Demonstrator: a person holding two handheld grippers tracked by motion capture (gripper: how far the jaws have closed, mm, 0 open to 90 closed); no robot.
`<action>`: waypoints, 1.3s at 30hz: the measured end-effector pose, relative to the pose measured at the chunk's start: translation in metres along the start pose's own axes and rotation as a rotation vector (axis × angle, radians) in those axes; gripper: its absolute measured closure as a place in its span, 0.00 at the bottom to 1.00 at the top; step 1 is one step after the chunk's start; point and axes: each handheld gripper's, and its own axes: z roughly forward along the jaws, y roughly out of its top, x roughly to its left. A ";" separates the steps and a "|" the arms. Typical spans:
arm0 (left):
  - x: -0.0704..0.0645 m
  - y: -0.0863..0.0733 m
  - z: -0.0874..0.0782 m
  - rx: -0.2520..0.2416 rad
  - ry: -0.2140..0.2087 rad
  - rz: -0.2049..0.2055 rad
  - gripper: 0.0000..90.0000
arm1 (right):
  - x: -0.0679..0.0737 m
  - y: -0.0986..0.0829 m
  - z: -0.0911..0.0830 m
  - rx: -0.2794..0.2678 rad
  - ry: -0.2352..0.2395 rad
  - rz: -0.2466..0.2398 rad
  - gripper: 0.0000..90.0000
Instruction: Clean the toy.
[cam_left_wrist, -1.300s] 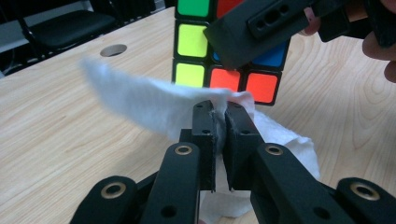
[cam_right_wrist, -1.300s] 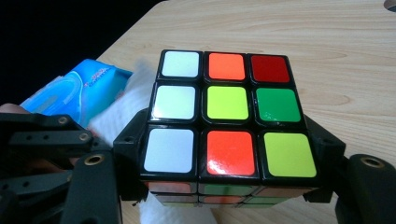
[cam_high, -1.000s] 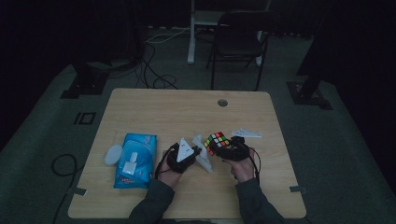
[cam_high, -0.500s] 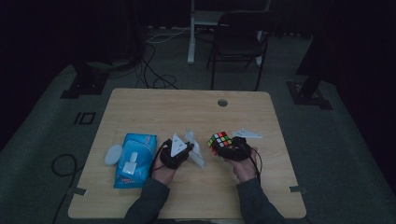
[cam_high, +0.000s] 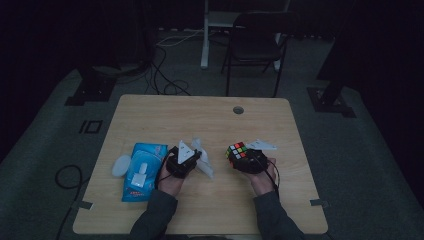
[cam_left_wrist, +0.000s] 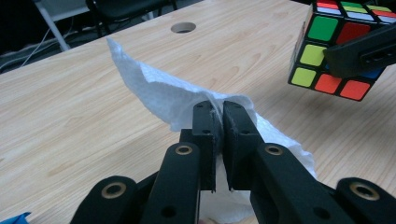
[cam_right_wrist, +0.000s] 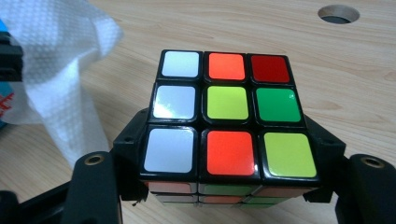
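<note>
Two hand-held grippers above a wooden table (cam_high: 200, 210), each gripping one object.
The left gripper (cam_left_wrist: 218, 122) pinches a white tissue (cam_left_wrist: 154, 95) between closed jaws; the right gripper (cam_right_wrist: 229, 196) clamps a puzzle cube (cam_right_wrist: 226, 109) by its sides (white, red, green and yellow stickers facing the camera), near the tissue but apart from it, right of a blue wipes pack (cam_high: 141, 170).

No word, brand, number or sign can be read here. The blue plastic pack of wet wipes (cam_high: 141, 171) on the light wooden tabletop (cam_high: 200, 120) carries some print, but it is too small and dark. The multicoloured puzzle cube (cam_right_wrist: 224, 116) bears only plain coloured stickers.
</note>
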 end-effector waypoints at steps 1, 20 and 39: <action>0.000 0.000 0.000 0.000 0.000 0.000 0.94 | 0.000 0.000 0.000 0.000 0.000 0.000 0.38; 0.013 -0.004 -0.002 0.037 0.037 -0.046 0.94 | -0.008 -0.010 0.007 0.033 -0.045 -0.038 0.37; 0.012 -0.010 0.008 0.094 0.047 -0.046 0.93 | -0.012 -0.020 0.012 0.064 -0.075 -0.065 0.37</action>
